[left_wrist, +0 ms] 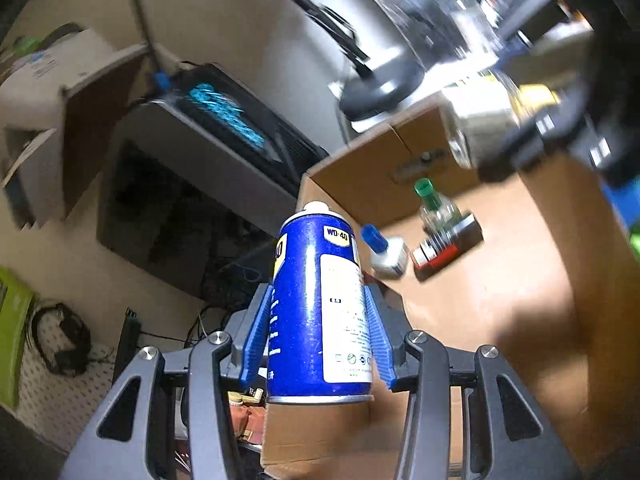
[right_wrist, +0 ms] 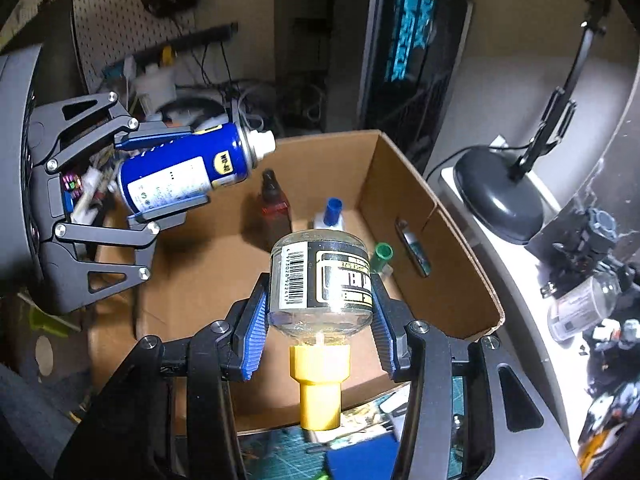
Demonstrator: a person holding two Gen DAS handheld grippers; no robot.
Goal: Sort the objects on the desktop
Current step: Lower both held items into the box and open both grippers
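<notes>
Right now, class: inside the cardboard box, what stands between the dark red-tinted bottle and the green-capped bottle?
In the right wrist view, a white bottle with a blue cap stands between the dark red-tinted bottle and the green-capped bottle, on the cardboard box floor.

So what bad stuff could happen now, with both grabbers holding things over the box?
1. The left gripper holds the blue spray can tilted above the cardboard box; dropped, it might knock over the small bottles standing inside, like the blue-capped bottle.
2. The right gripper holds a glass bottle with its yellow cap toward the camera. Glass let go from up here could crack or leak.
3. Both grippers are close together, so they could bump.
</notes>
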